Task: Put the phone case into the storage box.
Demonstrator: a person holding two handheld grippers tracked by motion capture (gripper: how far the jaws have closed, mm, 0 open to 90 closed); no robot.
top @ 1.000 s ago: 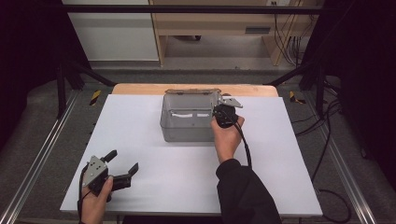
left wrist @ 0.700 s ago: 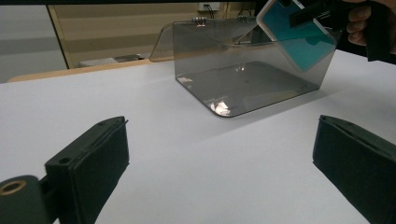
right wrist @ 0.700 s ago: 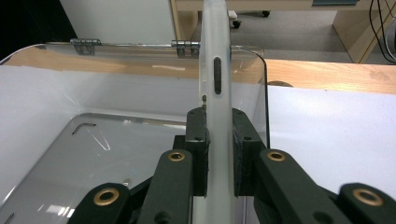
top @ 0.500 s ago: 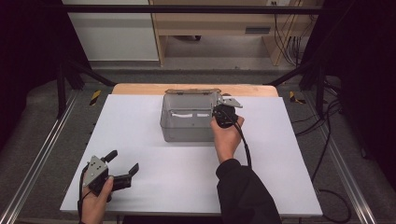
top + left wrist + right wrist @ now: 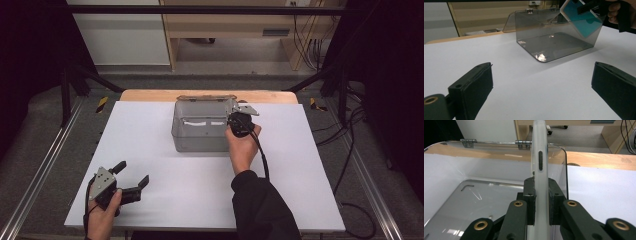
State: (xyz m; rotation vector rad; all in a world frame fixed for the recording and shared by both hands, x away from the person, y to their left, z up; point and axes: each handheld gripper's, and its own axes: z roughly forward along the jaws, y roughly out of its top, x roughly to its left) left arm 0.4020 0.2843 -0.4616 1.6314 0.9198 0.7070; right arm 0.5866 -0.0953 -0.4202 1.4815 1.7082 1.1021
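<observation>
A clear grey plastic box (image 5: 200, 132) (image 5: 554, 42) (image 5: 474, 200) stands at the back middle of the white table (image 5: 150, 150), its hinged lid (image 5: 205, 98) thrown open to the rear. My right gripper (image 5: 239, 120) (image 5: 541, 192) hangs over the box's right end, shut on a phone in a whitish case (image 5: 540, 157). The phone stands edge-up between the pads, and its teal face (image 5: 581, 21) tilts above the box's right wall. My left gripper (image 5: 132, 173) (image 5: 541, 82) rests low near the front left of the table, open, with nothing between its jaws.
A wooden strip (image 5: 150, 94) runs along the table's far edge behind the box. Metal rails (image 5: 45, 165) flank the table on both sides. Cables (image 5: 350, 145) lie on the floor at the right.
</observation>
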